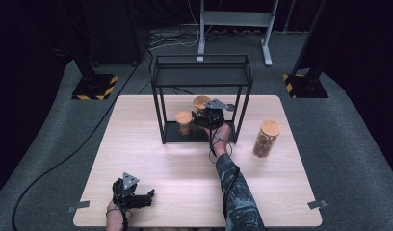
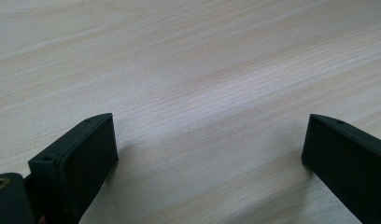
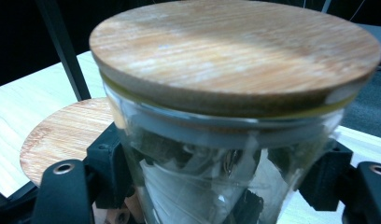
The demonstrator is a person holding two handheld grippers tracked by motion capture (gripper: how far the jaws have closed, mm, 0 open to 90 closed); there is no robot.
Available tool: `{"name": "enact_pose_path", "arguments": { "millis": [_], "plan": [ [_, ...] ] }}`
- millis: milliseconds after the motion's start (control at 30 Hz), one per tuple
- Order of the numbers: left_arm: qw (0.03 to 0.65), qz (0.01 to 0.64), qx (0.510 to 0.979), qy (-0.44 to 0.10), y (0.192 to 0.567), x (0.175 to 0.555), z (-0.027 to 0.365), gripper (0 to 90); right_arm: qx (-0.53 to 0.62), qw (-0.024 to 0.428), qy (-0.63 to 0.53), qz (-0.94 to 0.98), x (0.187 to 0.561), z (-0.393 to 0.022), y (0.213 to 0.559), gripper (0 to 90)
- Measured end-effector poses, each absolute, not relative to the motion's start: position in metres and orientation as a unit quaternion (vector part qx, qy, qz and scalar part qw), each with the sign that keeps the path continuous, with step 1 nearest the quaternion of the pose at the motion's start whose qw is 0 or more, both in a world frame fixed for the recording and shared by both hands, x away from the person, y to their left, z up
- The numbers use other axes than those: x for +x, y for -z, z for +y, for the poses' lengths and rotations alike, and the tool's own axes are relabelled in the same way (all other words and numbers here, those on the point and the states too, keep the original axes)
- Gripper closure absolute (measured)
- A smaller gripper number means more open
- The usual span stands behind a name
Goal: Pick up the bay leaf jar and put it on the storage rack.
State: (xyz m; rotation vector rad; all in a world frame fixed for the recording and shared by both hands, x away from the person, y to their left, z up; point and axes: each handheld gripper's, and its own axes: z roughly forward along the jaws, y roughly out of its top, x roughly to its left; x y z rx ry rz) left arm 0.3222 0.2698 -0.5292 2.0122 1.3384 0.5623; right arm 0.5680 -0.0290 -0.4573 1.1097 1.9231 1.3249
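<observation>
I have the right gripper (image 1: 210, 117) reached in under the black rack (image 1: 202, 72), its fingers clamped on the jar (image 3: 235, 140) from both sides, just below the lid (image 3: 235, 51). The jar stands upright on the rack's bottom shelf, toward its far right, long axis vertical, wooden lid on top and level. In the right gripper view the glass wall sits square between the two black fingers (image 3: 109, 163), with dark contents behind the glass that I cannot make out.

A second jar (image 1: 184, 123) stands upright just left of and nearer than the held one, also on the bottom shelf; whether the two touch I cannot tell. A third jar (image 1: 267, 138) stands upright on the tabletop (image 1: 151, 159) outside the rack, to the right, well apart from the others.

My left gripper (image 1: 137, 196) rests low at the near left of the tabletop, its fingers (image 2: 81, 154) spread wide apart over bare wood with nothing between them.
</observation>
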Motion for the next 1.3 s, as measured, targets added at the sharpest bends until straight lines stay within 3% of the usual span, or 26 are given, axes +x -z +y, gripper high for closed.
{"name": "enact_pose_path", "arguments": {
  "millis": [1300],
  "plan": [
    [0.324, 0.51, 0.767, -0.214, 0.5293, 0.3222, 0.2697, 2.8, 0.41, 0.267, -0.488, 0.723, 0.5688, -0.0246, 0.4556, 24.9]
  ]
}}
